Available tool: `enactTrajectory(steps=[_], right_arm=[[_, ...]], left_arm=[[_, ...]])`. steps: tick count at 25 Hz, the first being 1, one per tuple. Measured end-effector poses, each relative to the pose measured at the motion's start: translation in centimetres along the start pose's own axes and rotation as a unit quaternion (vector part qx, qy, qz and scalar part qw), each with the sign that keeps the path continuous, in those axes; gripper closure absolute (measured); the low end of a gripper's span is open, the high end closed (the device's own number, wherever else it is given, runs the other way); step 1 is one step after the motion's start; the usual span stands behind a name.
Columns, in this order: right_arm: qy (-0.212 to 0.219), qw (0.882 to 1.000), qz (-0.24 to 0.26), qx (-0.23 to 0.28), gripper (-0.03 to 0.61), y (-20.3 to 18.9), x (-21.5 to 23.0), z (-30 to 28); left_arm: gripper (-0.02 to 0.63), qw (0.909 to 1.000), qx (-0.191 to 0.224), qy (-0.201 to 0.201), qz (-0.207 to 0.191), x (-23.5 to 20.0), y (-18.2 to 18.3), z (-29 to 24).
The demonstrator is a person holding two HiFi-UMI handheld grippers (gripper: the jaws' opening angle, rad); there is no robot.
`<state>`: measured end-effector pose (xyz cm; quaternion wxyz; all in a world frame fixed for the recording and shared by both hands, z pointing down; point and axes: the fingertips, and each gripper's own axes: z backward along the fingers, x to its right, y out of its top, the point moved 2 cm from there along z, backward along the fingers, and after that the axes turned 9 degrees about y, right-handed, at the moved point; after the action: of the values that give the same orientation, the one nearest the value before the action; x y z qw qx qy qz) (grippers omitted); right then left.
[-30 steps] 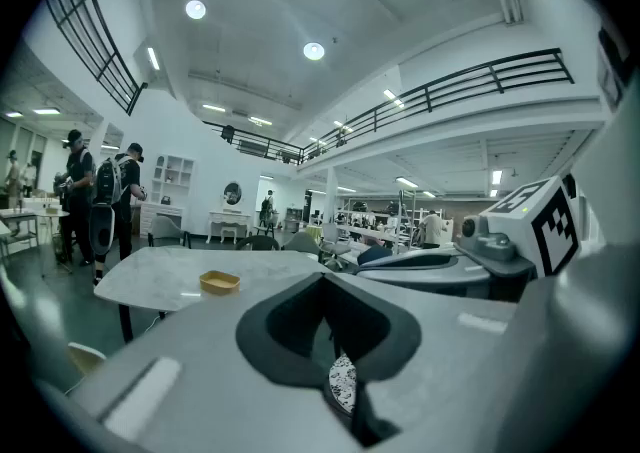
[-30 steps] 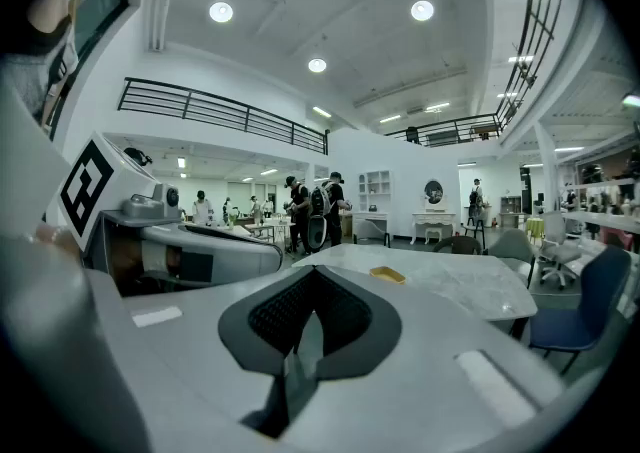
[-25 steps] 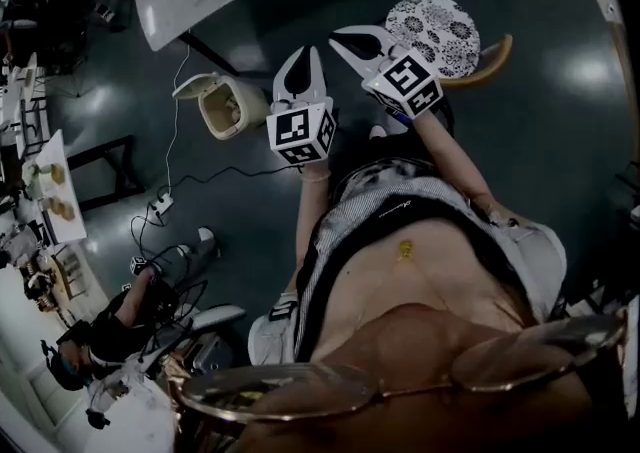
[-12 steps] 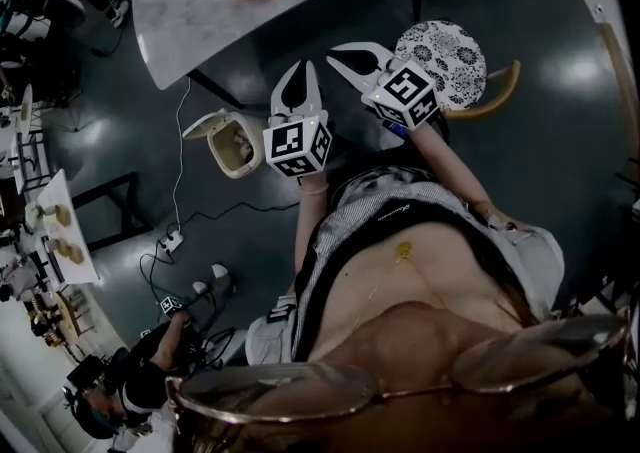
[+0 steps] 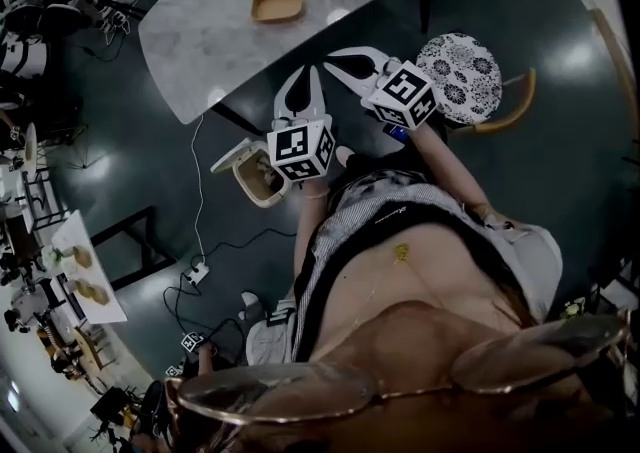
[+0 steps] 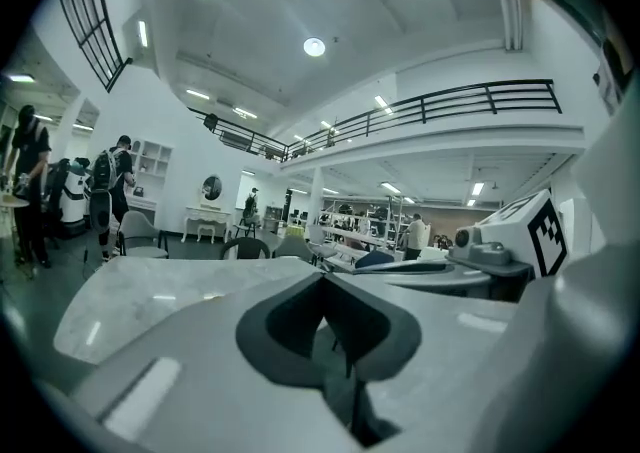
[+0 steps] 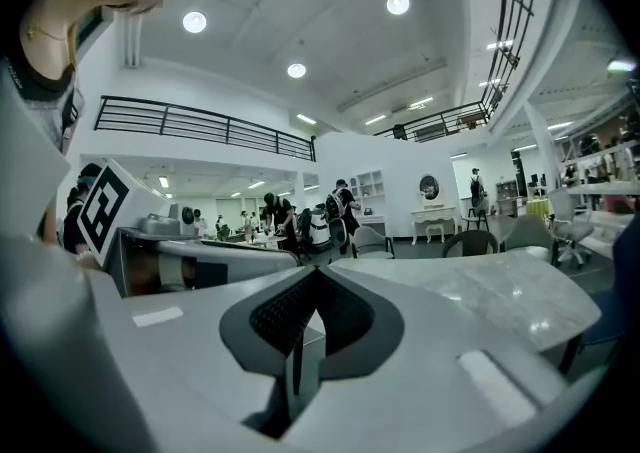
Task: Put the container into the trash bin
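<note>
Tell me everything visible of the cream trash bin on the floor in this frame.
The cream, plastic-looking trash bin stands on the dark glossy floor, just off the edge of the white marble table. Its flip lid is swung open to one side, leaving the rounded mouth exposed. Something brownish shows inside, too small to identify. In the head view the left gripper, raised above the bin, hides the bin's right side. Nothing visibly touches the bin.

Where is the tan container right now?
Head view, top centre-left: the container lies on the marble table, with the trash bin on the floor nearer the person.
</note>
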<state>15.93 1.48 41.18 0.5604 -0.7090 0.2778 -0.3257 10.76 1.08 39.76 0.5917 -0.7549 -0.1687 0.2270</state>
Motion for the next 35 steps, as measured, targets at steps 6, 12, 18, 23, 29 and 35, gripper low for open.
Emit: enactTrajectory(steps=[6,12,18,23,29,35], right_arm=[[-0.021,1.000,-0.004,0.000,0.557,0.4,0.4,-2.6],[-0.021,1.000,-0.011,-0.016,0.555,-0.1,1.0,-4.1],[-0.022,0.998,0.002,-0.056,0.555,-1.1,2.9,-6.4],[-0.003,0.998,0.002,-0.062,0.555,-0.9,5.6,-9.1],[0.022,0.998,0.004,-0.059,0.555,0.8,10.5,-13.6],[0.046,0.996,0.021,-0.078,0.555,1.1,15.1,-17.0]], left_arm=[[0.612,1.0000,-0.006,-0.001,0.003,-3.2,0.2,-0.5],[0.612,0.9997,-0.017,0.009,0.016,-5.1,-0.1,-0.4],[0.612,0.9984,-0.033,0.033,0.031,-7.7,-1.2,-1.4],[0.612,0.9974,-0.030,0.054,0.036,-10.1,-1.1,-4.2],[0.612,0.9966,-0.026,0.070,0.035,-13.1,0.4,-9.6],[0.612,0.9958,-0.023,0.081,0.035,-15.2,1.1,-14.8]])
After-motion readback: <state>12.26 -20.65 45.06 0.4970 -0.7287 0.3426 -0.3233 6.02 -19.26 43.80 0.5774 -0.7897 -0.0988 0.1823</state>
